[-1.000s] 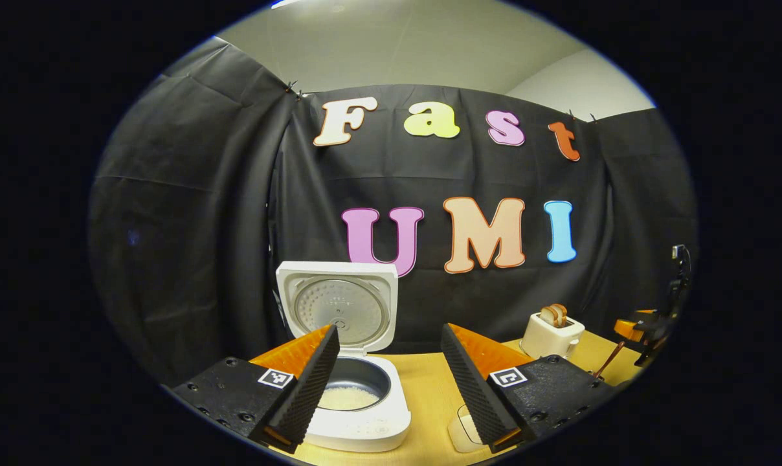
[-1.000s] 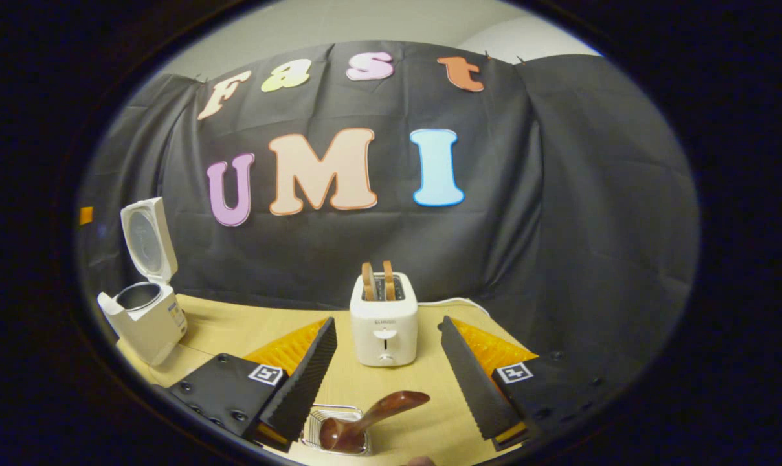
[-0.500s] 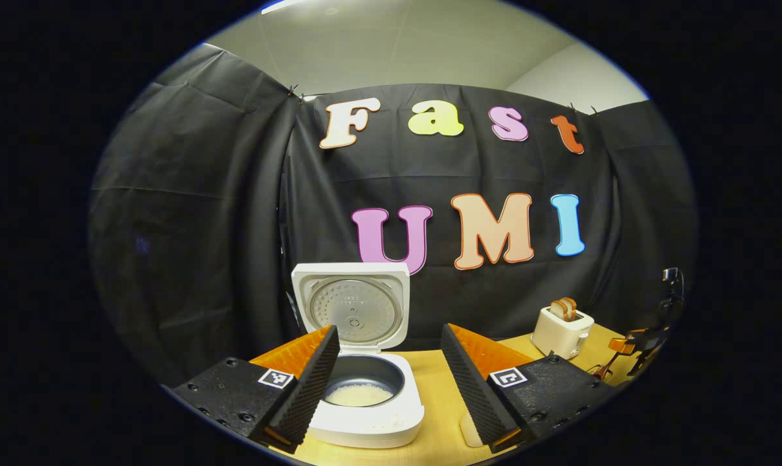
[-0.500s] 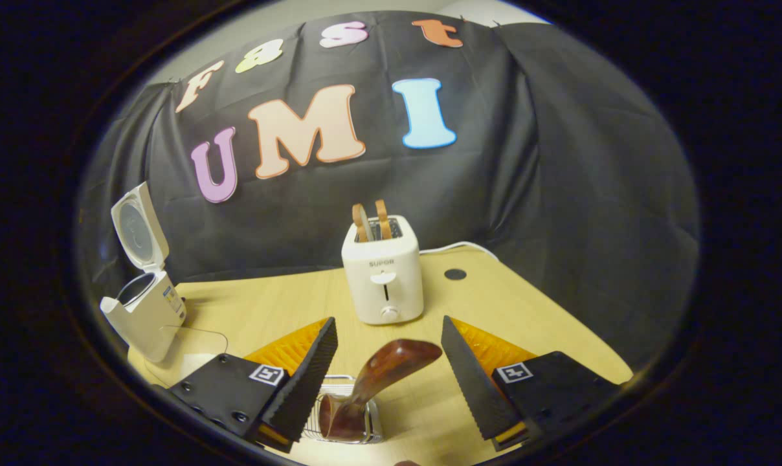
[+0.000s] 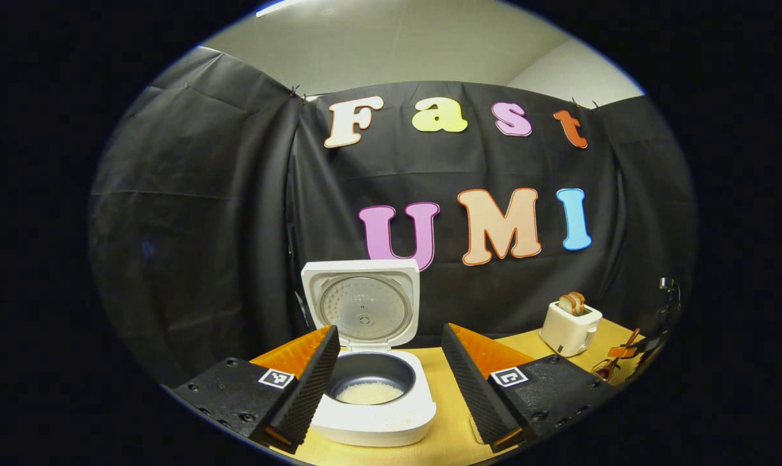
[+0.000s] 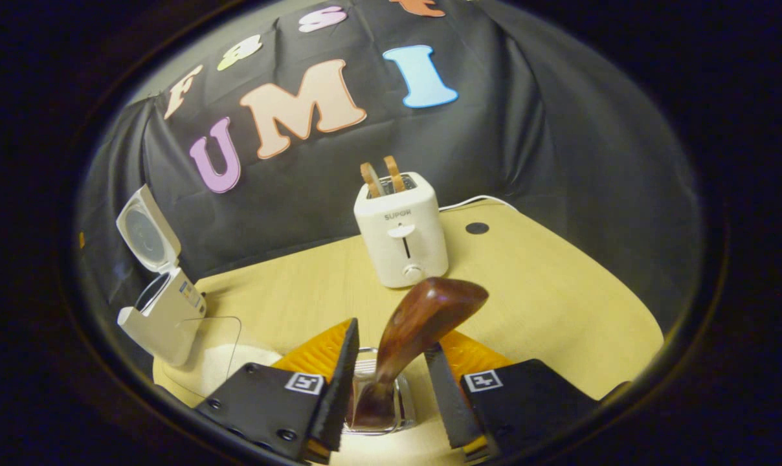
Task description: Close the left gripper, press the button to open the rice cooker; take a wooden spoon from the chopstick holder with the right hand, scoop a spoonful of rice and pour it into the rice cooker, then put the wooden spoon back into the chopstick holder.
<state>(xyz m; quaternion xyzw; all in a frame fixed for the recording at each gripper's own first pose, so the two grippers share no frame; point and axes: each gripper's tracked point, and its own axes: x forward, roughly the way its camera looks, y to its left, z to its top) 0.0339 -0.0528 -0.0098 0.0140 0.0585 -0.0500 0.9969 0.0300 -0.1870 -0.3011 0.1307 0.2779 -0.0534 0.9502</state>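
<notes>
Cooker point(image 5: 373, 362) sits lower centre of the left gripper view, lid up and rice in the pot, so the button part's done. Left gripper point(image 5: 386, 382) hangs released. Toaster point(image 6: 401, 230) is mid-frame, out of the way. Right gripper point(image 6: 384, 382) is narrowed around the spoon point(image 6: 417, 330) in its holder point(image 6: 404, 408), lower centre; can't tell if it's gripped. Scooping, pouring, returning are left.

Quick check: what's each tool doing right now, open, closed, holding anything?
Left tool: open, holding nothing, facing the open rice cooker.
Right tool: partly closed around the wooden spoon handle; contact on both fingers cannot be told.
</notes>
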